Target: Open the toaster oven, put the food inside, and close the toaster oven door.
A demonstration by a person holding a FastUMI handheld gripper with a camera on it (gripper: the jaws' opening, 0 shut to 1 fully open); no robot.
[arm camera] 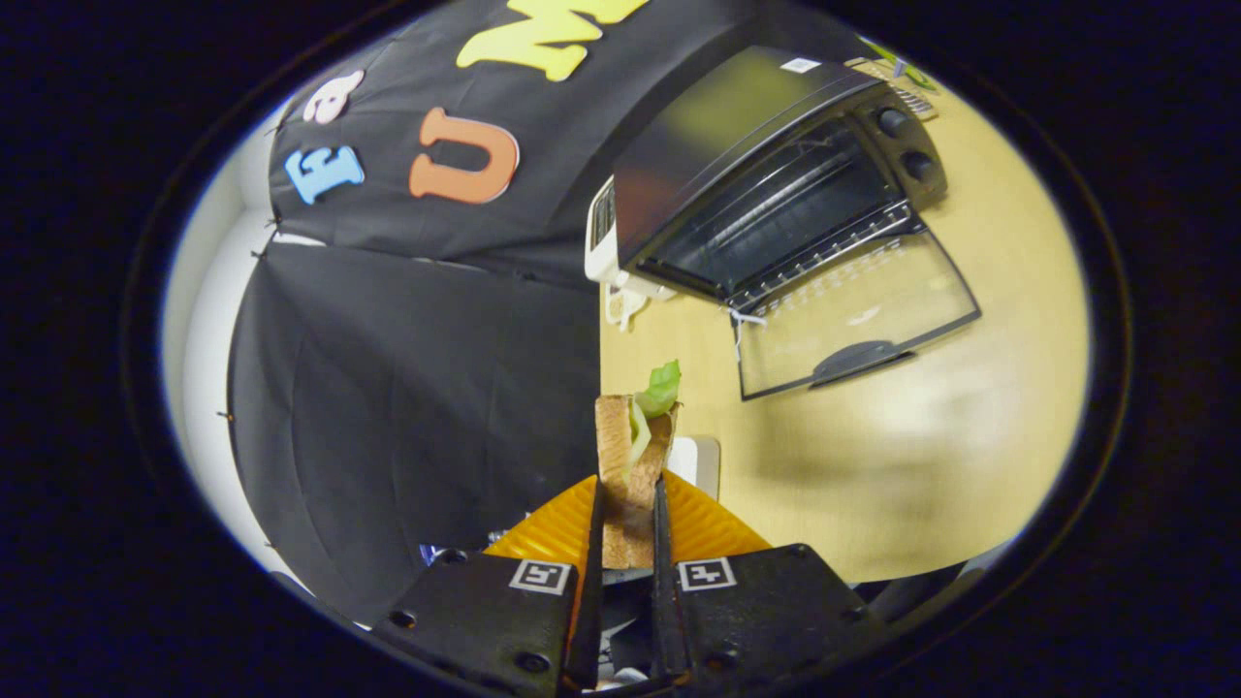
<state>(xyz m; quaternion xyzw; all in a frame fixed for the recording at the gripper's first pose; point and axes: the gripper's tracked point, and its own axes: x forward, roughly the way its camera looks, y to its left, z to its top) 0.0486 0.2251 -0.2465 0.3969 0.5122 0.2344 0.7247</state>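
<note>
Gripper view: tongs narrow, both fingers pressed on the sides of the sandwich, held between them with its long axis pointing forward, along the fingers. Green leaf sticking out at the far end of the sandwich. Orange ribbed plate just under and behind the held food, near the fingers. Toaster oven well beyond the tongs and off to the right of their line, standing on the table. Oven door already folded down flat toward the tongs, wire rack visible inside the cavity. Whole scene tilted in this view. Probably needed next: turn to the right and carry the sandwich forward over the lowered door, into the open cavity.
</note>
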